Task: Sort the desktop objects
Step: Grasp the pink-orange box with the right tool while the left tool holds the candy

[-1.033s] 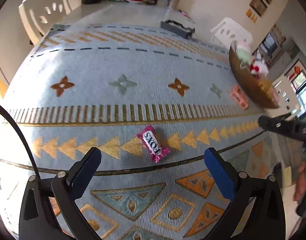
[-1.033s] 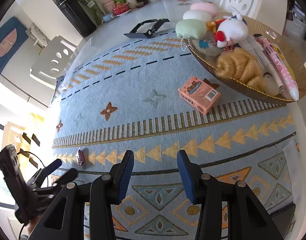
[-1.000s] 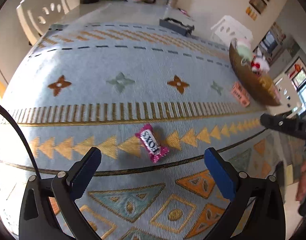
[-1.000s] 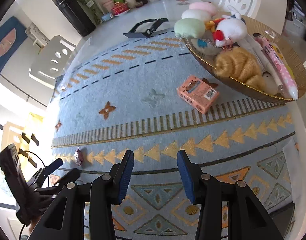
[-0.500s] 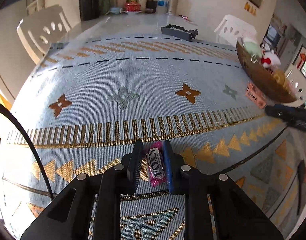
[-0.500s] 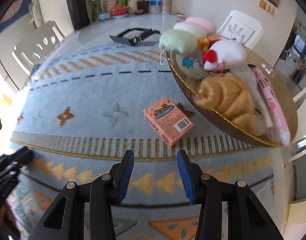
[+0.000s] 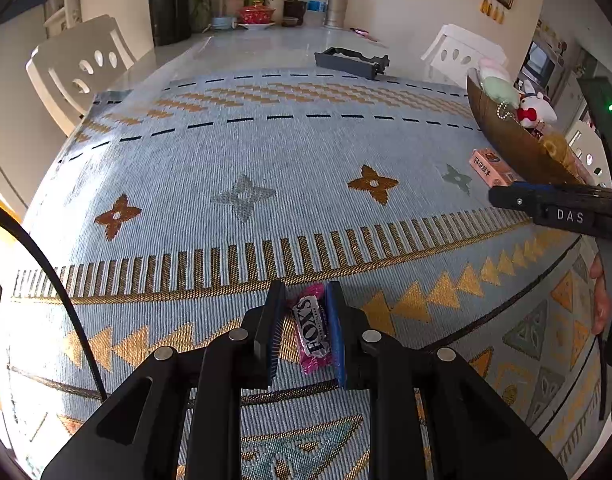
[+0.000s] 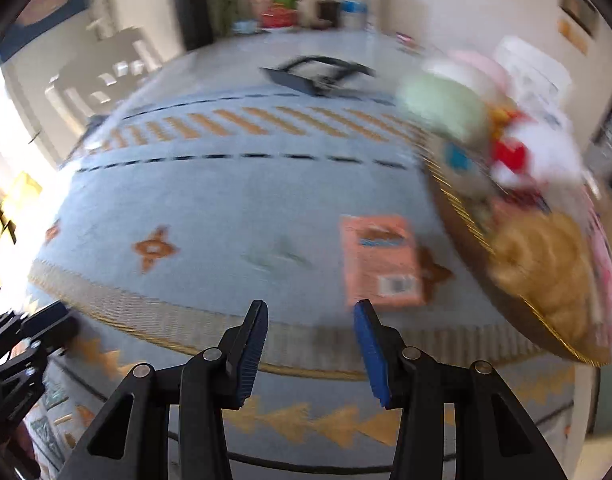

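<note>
Fingers of left gripper (image 7: 304,330) nearly closed on small pink crinkly-wrapped candy (image 7: 313,332), near edge of patterned blue woven cloth (image 7: 266,152). Slippery wrapper, thin pinch: likely slip on lifting. Right gripper (image 8: 311,346) part open, empty, near flat orange cardboard box (image 8: 380,260) beside brown woven basket (image 8: 466,240); possible nudge.

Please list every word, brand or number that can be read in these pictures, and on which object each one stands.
"FOX'S": on the pink candy wrapper between the left gripper pads.
"DAS": on the right gripper body, in the left wrist view.
Orange box: side print and barcode too small or blurred to read.
</note>
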